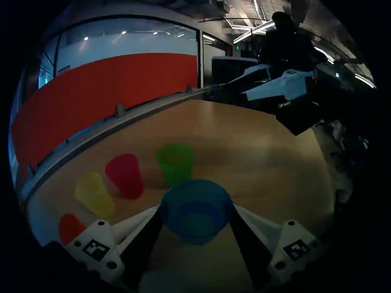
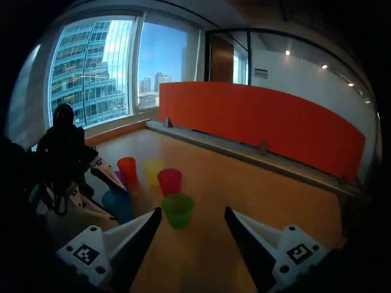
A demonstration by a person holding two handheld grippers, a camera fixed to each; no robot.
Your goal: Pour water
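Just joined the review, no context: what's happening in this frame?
A person works two handheld grippers over a wooden table. The left gripper is shut on a blue cup, held upright. The right gripper is open and empty, pointed at the green cup. A red cup, a yellow cup and an orange cup stand beyond it. No pouring yet.

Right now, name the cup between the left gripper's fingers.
The blue cup: the left gripper holds it, while the green cup, red cup, yellow cup and orange cup stand free beyond.

Green cup [image 2: 177, 209] blocks the right tool's [image 2: 193, 211] front; bare table [image 2: 264, 195] lies open to its right
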